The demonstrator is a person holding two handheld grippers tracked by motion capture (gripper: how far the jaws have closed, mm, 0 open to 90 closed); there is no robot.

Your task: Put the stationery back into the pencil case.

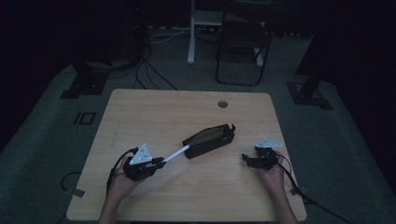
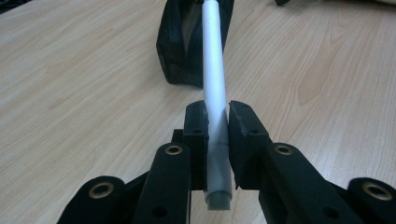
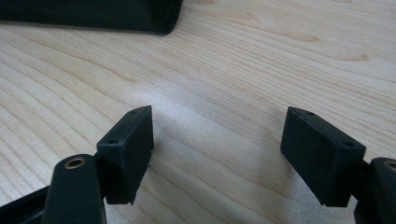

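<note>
Left tongs (image 2: 217,126) pinch a smooth white cylindrical pen (image 2: 214,79) near its grey capped end, the blocky black pads (image 2: 195,135) pressed against both sides. The pen's far tip reaches into the open mouth of a soft black pouch (image 1: 208,139), long and boxy, lying mid-bench. Right tongs (image 3: 219,154) hover spread wide over bare wood, matte square pads well apart, just beside the pouch's mesh-textured end. The bench (image 1: 154,112) is pale, wood-grained laminate.

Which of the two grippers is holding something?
The left gripper is. Its jaws are shut on the white pen, which pokes into the black pencil case. The right gripper is open over bare table.
</note>
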